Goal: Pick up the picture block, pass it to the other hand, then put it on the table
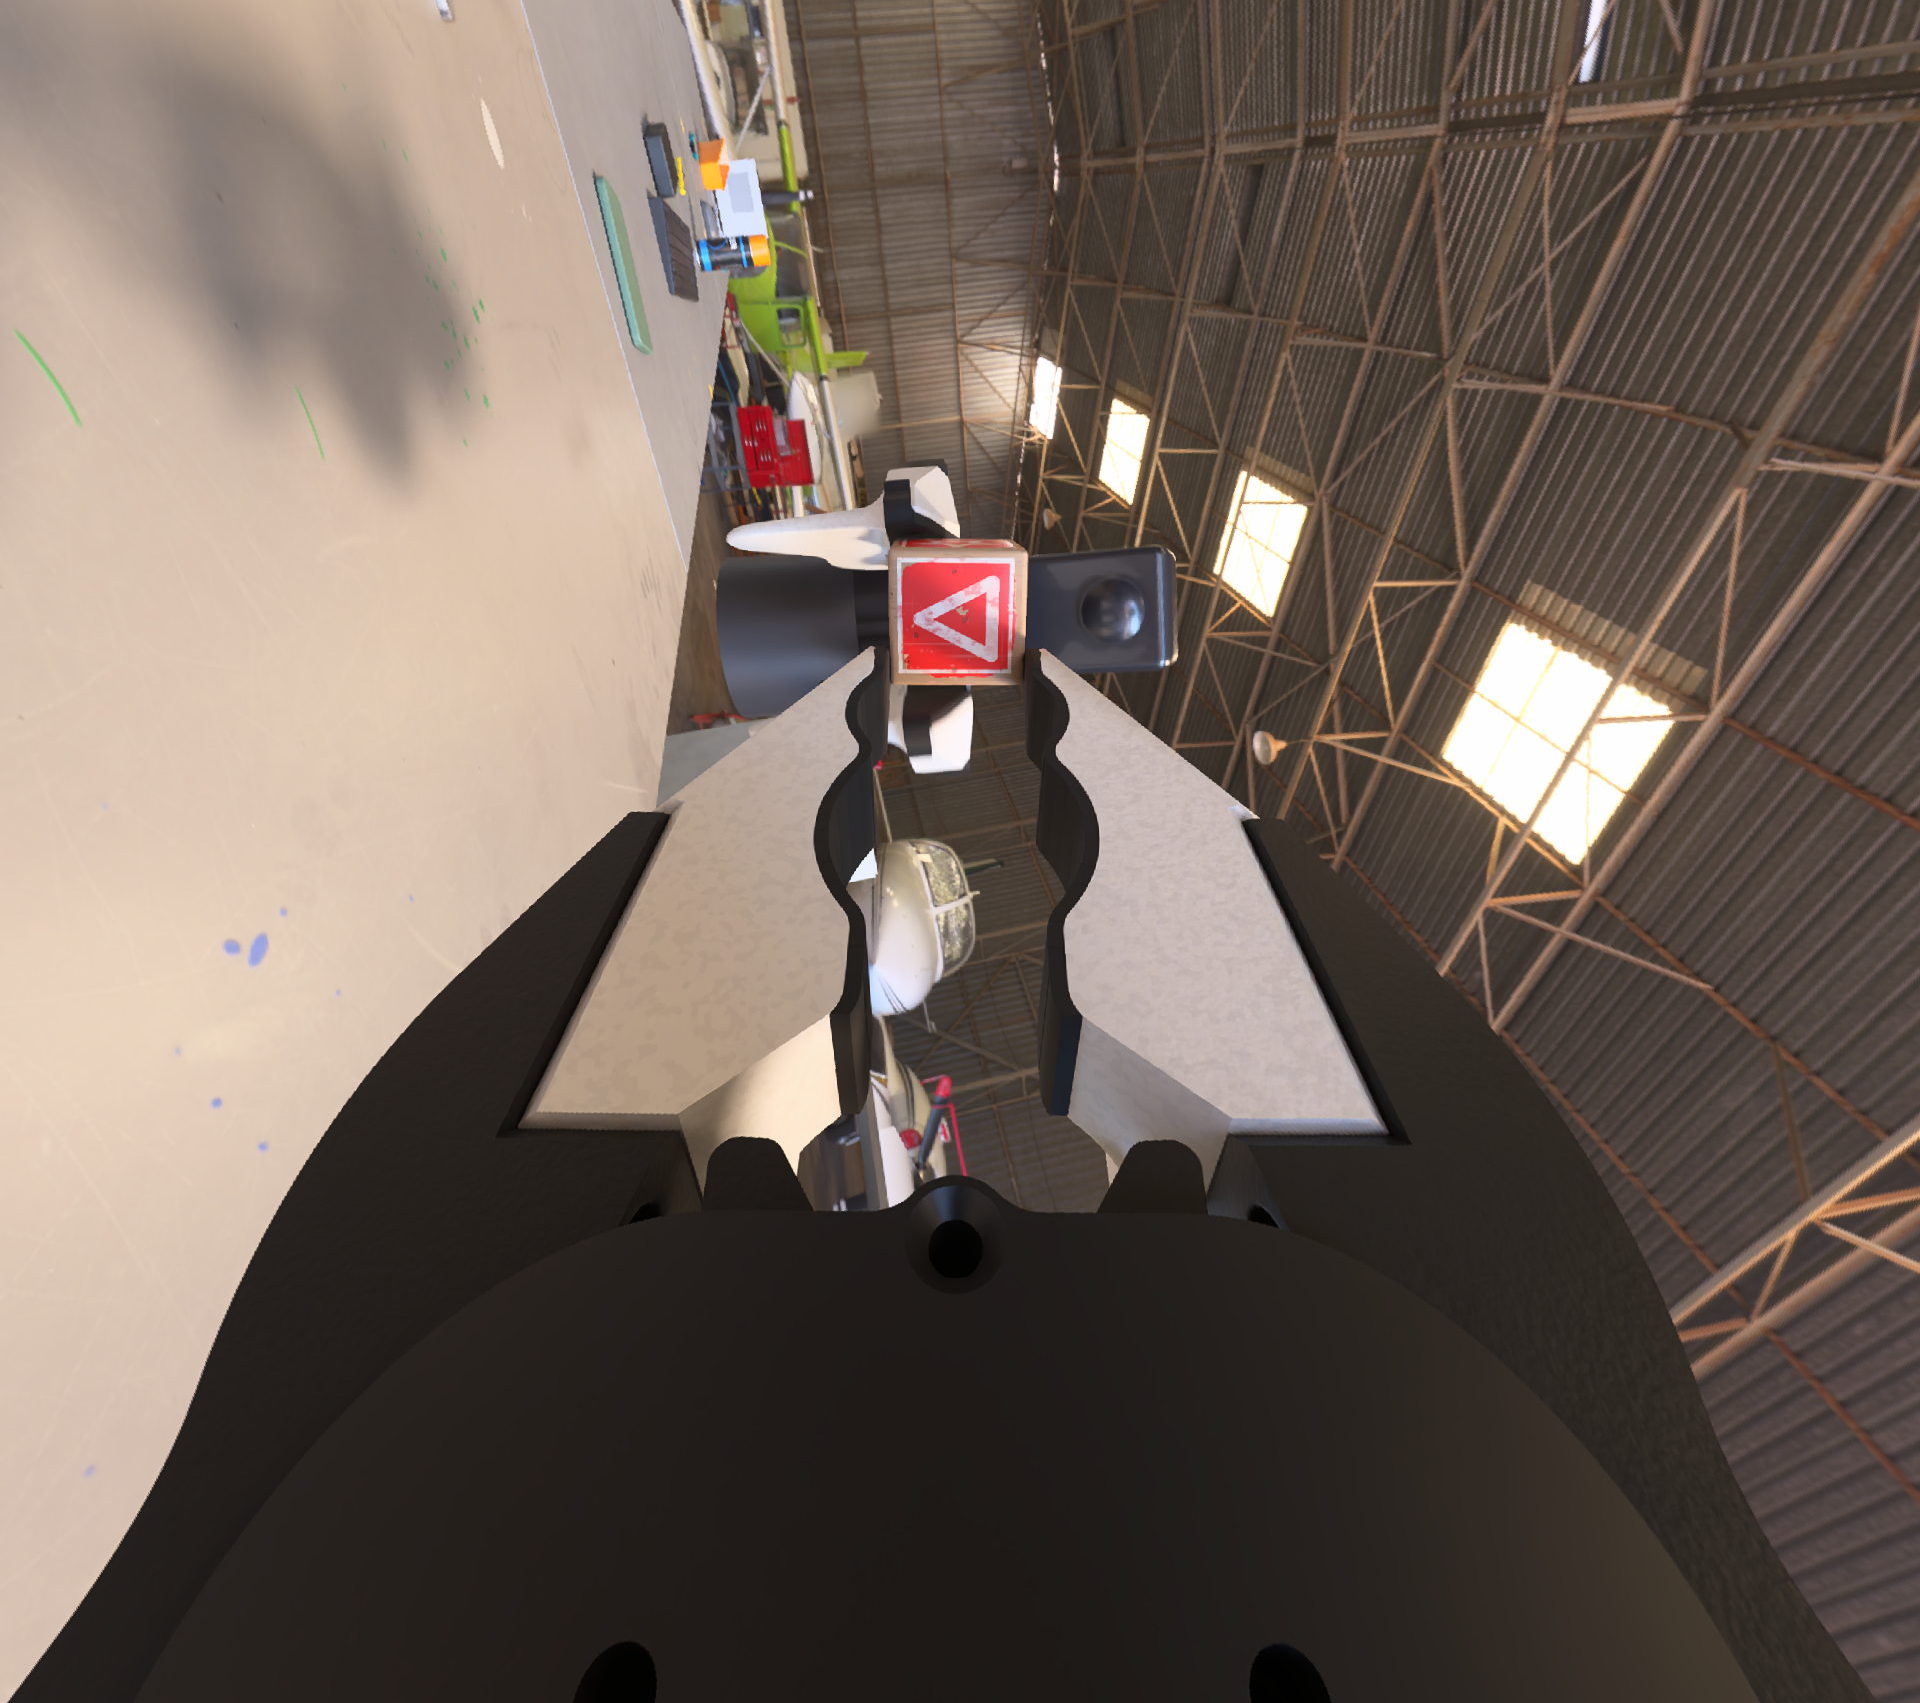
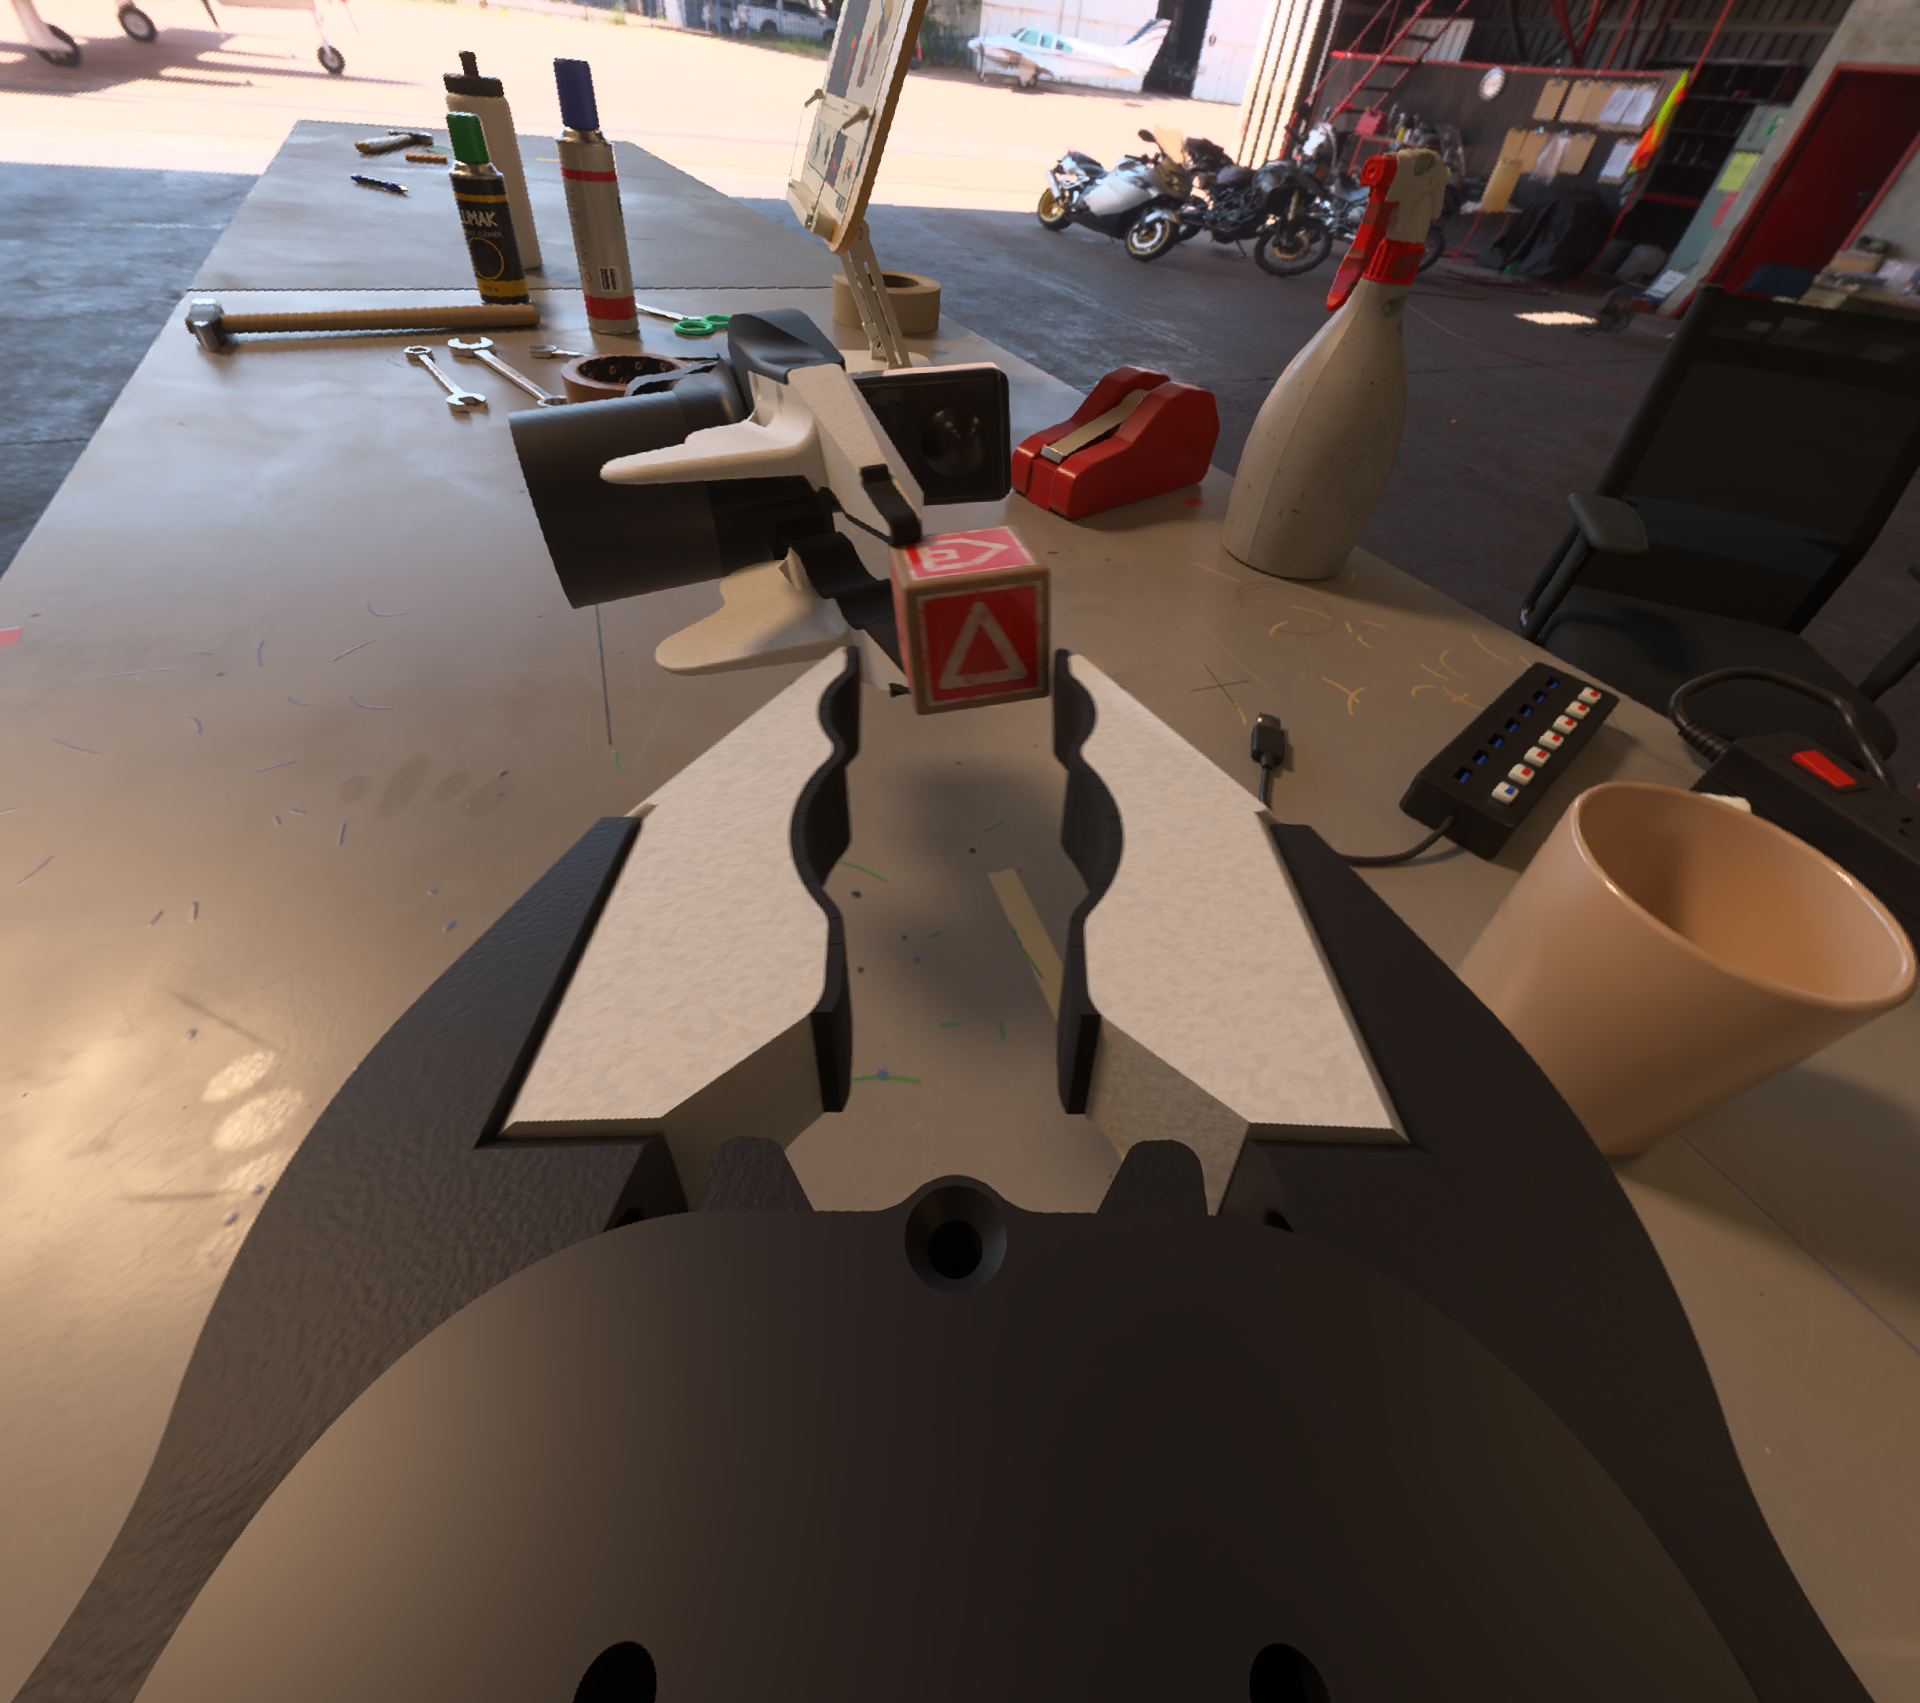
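Note:
The picture block is a small wooden cube with red faces and white line drawings. It hangs in the air above the table. My left gripper is shut on the picture block at its very fingertips. In the right wrist view the left gripper comes in from the left, rolled on its side. My right gripper is open, its tips just short of the block on either side. In the left wrist view the right gripper's fingers stand apart on either side of the block.
A beige mug stands close on the right, with a black switch strip and cable behind it. A spray bottle and a red tape dispenser stand behind the block. Spray cans, a hammer and wrenches lie far left.

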